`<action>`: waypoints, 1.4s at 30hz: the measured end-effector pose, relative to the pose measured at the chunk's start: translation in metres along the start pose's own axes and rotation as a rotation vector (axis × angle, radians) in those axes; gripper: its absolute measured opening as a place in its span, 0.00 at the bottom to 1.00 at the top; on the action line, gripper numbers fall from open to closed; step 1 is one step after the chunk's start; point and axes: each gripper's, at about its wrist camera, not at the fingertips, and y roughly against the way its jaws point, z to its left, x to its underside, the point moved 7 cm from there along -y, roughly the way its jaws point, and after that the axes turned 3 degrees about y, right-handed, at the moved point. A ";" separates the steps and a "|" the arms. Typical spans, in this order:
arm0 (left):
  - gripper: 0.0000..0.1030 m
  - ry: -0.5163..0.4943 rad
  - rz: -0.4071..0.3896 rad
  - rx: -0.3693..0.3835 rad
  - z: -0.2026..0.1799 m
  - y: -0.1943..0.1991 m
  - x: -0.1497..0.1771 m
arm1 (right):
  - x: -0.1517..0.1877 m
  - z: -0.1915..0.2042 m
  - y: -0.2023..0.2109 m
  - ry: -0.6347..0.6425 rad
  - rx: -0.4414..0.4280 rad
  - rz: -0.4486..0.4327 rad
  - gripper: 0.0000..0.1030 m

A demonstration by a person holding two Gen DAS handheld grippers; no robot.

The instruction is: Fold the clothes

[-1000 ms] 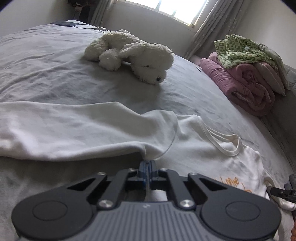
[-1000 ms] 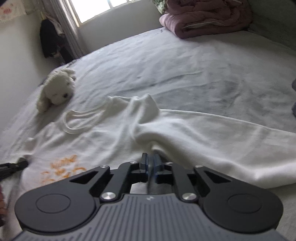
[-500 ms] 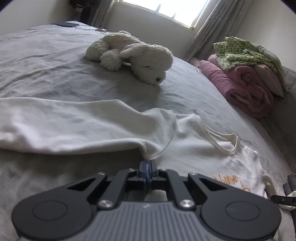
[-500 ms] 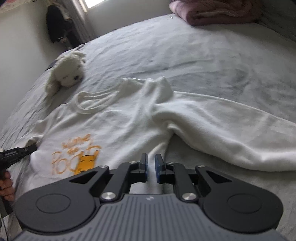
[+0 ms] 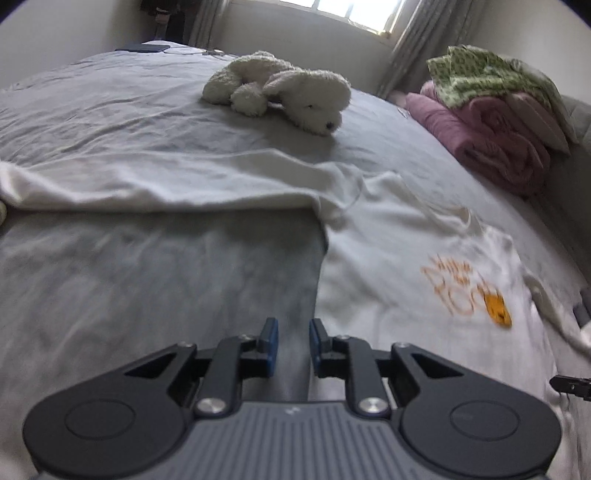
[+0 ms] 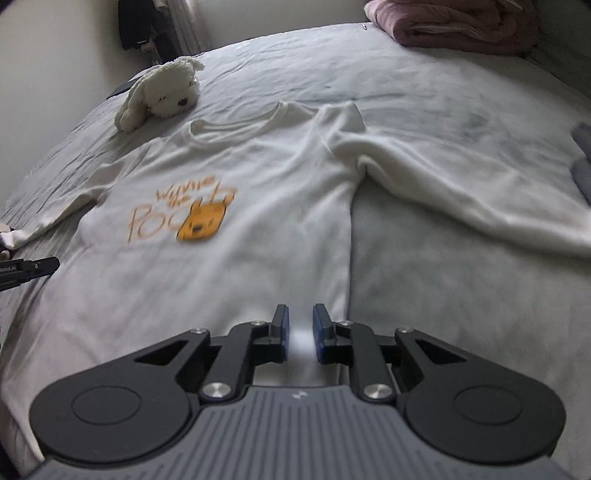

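Observation:
A white long-sleeved sweatshirt (image 5: 388, 258) (image 6: 258, 206) with an orange bear print lies face up on the grey bed (image 5: 147, 295), both sleeves spread out sideways. My left gripper (image 5: 292, 328) hovers over the sheet right beside the shirt's side edge. Its jaws are opening and nothing is between them. My right gripper (image 6: 300, 314) hangs over the lower part of the shirt near its other side edge. Its jaws are also opening; white fabric shows below the gap, and the pads do not press on it.
A white plush dog (image 5: 288, 92) (image 6: 162, 92) lies beyond the collar. Folded pink bedding (image 5: 491, 136) (image 6: 461, 26) with a green patterned cloth (image 5: 480, 70) on top is stacked at the bed's far side. A grey item (image 6: 581, 158) sits at the right edge.
Both grippers have pulled back from the armpit folds toward the hem. Their jaws went from shut to slightly apart, and the fabric lies free. The whole print has come into view.

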 end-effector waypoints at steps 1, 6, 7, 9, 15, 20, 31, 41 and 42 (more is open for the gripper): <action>0.17 -0.018 0.008 -0.003 0.000 0.005 0.005 | 0.008 0.001 0.005 0.000 0.001 0.000 0.18; 0.17 -0.102 0.056 -0.011 -0.001 0.031 0.034 | 0.047 0.012 0.032 0.017 0.013 0.000 0.17; 0.17 -0.113 0.066 -0.009 -0.001 0.037 0.040 | 0.055 0.014 0.037 0.003 0.013 -0.008 0.17; 0.17 -0.129 0.083 -0.001 -0.001 0.050 0.053 | 0.068 0.016 0.049 -0.018 0.023 -0.029 0.17; 0.18 -0.083 0.119 0.079 0.013 0.082 0.077 | 0.101 0.016 0.075 -0.091 0.039 -0.032 0.21; 0.21 0.050 0.138 0.152 0.027 0.086 0.079 | 0.117 0.002 0.089 -0.274 -0.072 -0.054 0.21; 0.19 -0.010 0.132 0.139 0.013 0.081 0.087 | 0.127 0.004 0.088 -0.335 -0.124 -0.054 0.19; 0.04 -0.019 0.097 0.180 0.015 0.107 0.077 | 0.121 0.001 0.114 -0.277 -0.014 -0.119 0.06; 0.04 -0.021 0.099 0.184 0.013 0.109 0.078 | 0.119 0.000 0.121 -0.280 -0.001 -0.127 0.05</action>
